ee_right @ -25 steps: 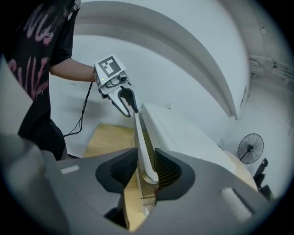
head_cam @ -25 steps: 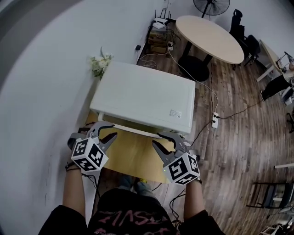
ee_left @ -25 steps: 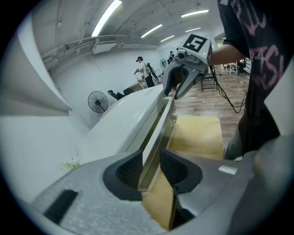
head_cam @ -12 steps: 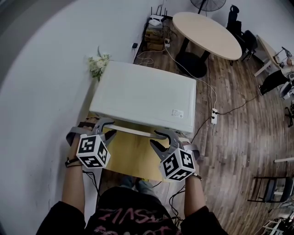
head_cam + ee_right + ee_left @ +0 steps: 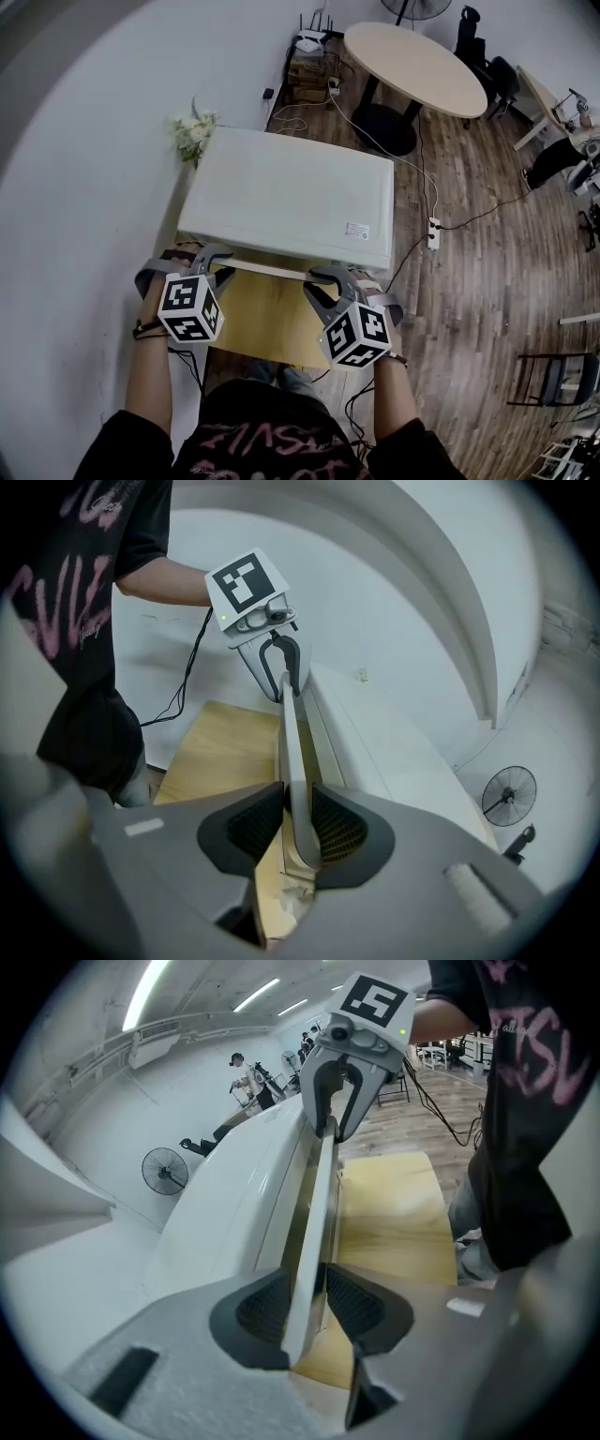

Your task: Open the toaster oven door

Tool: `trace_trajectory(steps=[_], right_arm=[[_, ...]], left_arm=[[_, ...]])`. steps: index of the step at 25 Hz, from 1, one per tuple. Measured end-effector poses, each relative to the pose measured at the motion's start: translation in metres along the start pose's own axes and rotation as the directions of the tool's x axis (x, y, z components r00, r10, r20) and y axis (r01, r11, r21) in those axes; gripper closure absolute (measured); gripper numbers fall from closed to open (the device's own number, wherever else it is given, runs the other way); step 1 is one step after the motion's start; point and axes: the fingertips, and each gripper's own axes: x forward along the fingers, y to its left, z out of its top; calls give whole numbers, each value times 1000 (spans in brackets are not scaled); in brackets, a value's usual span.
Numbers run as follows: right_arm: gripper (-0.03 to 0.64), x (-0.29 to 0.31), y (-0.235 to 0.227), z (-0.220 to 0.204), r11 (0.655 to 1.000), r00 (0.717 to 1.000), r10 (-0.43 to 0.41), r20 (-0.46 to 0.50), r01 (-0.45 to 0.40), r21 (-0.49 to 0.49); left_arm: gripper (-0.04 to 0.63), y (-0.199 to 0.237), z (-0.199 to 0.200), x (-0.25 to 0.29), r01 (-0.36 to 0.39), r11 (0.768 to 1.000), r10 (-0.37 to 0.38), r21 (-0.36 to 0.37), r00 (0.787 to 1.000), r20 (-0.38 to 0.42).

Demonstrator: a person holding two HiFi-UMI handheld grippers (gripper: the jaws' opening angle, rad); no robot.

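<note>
A white toaster oven (image 5: 291, 192) sits on a wooden table (image 5: 262, 314). Its long white door handle (image 5: 267, 269) runs along the front edge. My left gripper (image 5: 222, 262) holds the handle's left end and my right gripper (image 5: 316, 278) holds its right end. In the left gripper view the handle (image 5: 314, 1204) lies between the dark pads of the left gripper (image 5: 305, 1302), whose jaws are closing and touch it. In the right gripper view the handle (image 5: 291, 752) is pinched the same way by the right gripper (image 5: 298, 822), also closing. The door front is hidden from above.
A white wall runs along the left, with a bunch of flowers (image 5: 192, 131) behind the oven. A round table (image 5: 417, 66), a power strip (image 5: 432, 232) with cables and a chair (image 5: 553, 389) stand on the wood floor to the right.
Both grippers have drawn in slightly along the handle and their jaws have narrowed onto it. The oven has not visibly moved.
</note>
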Motion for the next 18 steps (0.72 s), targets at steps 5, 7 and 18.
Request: trace_trajectory(steps=[5, 7, 18], right_arm=[[512, -1, 3, 0, 999, 1000, -24, -7, 24, -22], [512, -1, 6, 0, 1000, 1000, -21, -17, 21, -16], [515, -4, 26, -2, 999, 997, -32, -64, 32, -5]], left_arm=[[471, -2, 0, -1, 5, 1000, -5, 16, 1000, 4], [472, -5, -1, -1, 8, 1000, -8, 20, 1000, 11], [486, -27, -4, -5, 24, 997, -27, 73, 999, 31]])
